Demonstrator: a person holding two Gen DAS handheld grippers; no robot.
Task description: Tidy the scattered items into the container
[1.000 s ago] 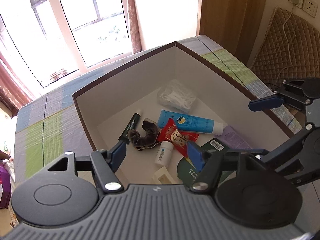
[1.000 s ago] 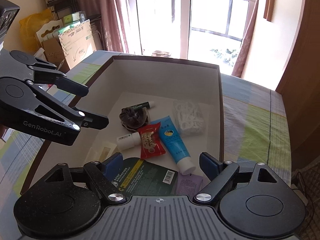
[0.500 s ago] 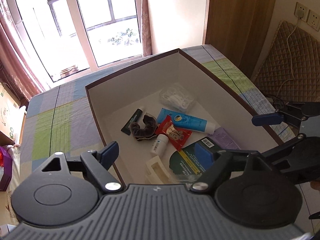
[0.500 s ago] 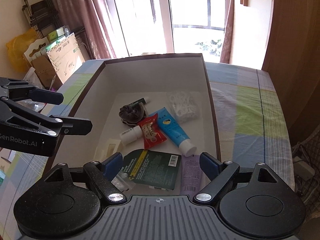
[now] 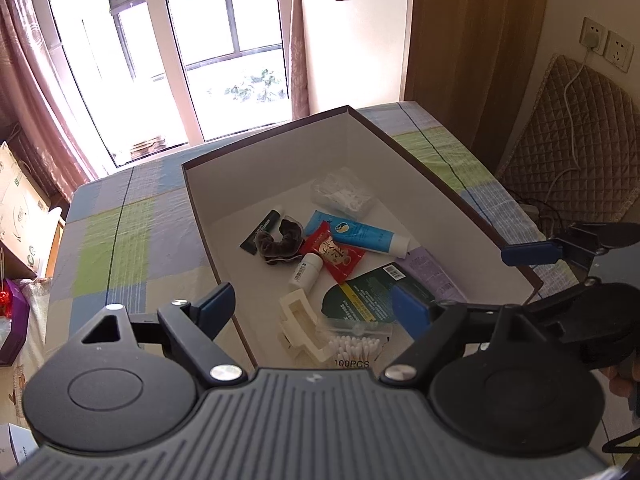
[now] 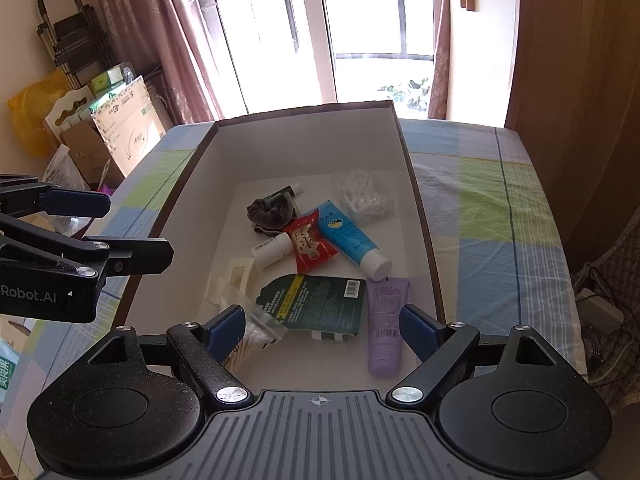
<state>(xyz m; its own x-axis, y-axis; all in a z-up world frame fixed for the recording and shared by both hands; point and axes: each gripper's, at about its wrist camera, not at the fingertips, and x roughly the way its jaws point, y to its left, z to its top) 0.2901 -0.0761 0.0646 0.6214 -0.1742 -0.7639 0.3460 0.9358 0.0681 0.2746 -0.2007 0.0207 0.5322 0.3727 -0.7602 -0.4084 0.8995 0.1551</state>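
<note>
White-walled box [image 6: 304, 152] already holds the scattered items [image 6: 316, 240]; both my grippers, left [image 5: 312, 304] and right [image 6: 322, 322], hover above its near end, jaws apart and empty, equally close.

bright sunlit glass doors [image 6: 360, 28], pink curtains [image 6: 160, 36], wooden wardrobe [image 5: 476, 48], plaid-covered bed [image 6: 488, 196].

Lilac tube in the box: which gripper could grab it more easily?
Right, probably. The lilac tube lies by the open right gripper; the left gripper hangs at the box's opposite wall.
</note>
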